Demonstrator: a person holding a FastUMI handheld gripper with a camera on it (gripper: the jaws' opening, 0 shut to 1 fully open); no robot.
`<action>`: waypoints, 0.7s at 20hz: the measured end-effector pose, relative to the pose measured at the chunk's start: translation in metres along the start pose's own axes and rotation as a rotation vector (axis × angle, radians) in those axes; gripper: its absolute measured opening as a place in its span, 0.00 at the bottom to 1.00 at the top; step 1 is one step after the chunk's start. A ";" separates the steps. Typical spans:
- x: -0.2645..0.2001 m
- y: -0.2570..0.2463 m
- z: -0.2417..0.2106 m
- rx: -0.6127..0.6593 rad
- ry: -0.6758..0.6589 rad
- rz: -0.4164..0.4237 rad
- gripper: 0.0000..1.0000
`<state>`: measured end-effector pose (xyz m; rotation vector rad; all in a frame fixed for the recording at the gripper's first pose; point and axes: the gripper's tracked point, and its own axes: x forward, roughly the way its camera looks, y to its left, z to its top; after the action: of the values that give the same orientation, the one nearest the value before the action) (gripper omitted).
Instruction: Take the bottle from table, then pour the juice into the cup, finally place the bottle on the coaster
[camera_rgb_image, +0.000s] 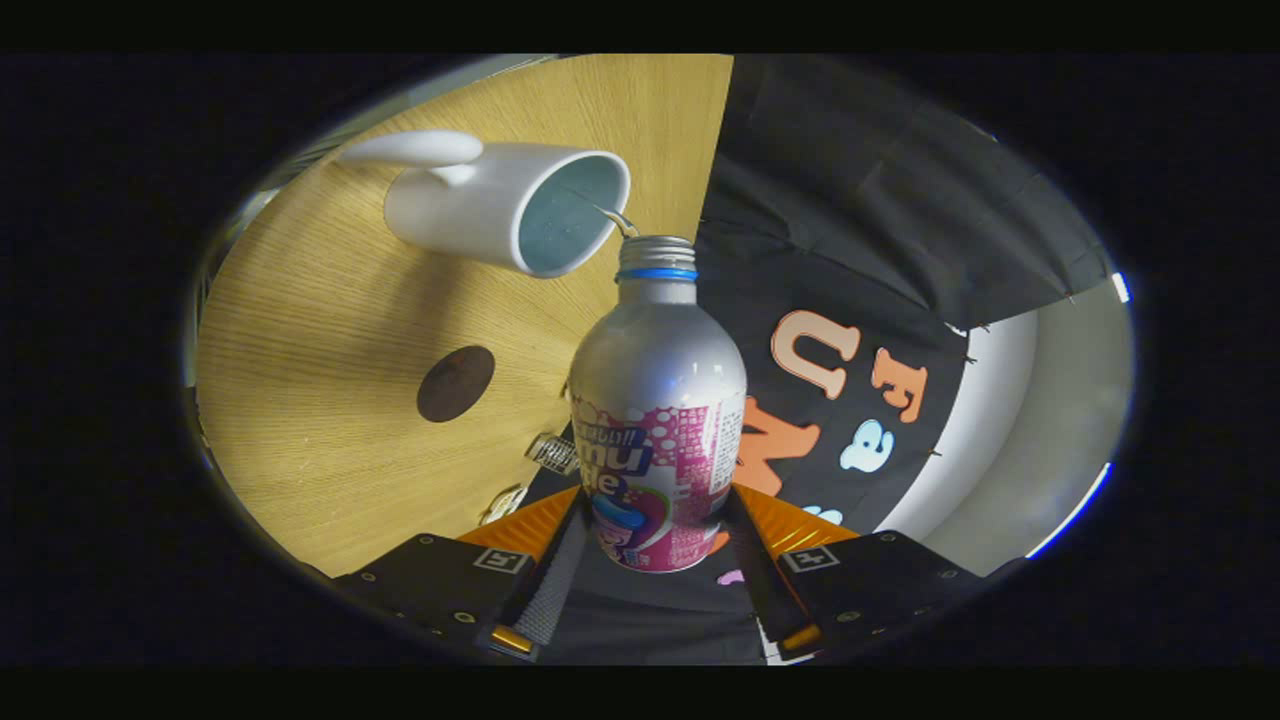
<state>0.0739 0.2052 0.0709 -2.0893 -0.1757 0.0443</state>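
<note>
My gripper (655, 535) is shut on the lower body of a silver bottle (657, 370) with a pink label and a blue ring under its open threaded mouth. The whole view is rolled sideways, so the bottle is tipped toward the white cup (505, 205). A thin stream of liquid runs from the bottle's mouth over the cup's rim. The cup stands on the wooden table (330, 330), its handle on the side away from the bottle. A round dark brown coaster (456, 383) lies on the table, between the cup and my fingers.
The table's edge runs just beside the bottle, with the black cloth wall (860, 200) beyond it. A small striped tag (553, 453) lies near the table edge close to my fingers.
</note>
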 end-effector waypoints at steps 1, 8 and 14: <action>0.001 -0.002 0.001 -0.008 -0.002 0.002 0.76; 0.001 -0.004 -0.005 -0.087 -0.001 0.015 0.76; -0.001 -0.011 -0.005 -0.168 -0.001 0.000 0.76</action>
<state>0.0718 0.2058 0.0828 -2.2567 -0.1857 0.0310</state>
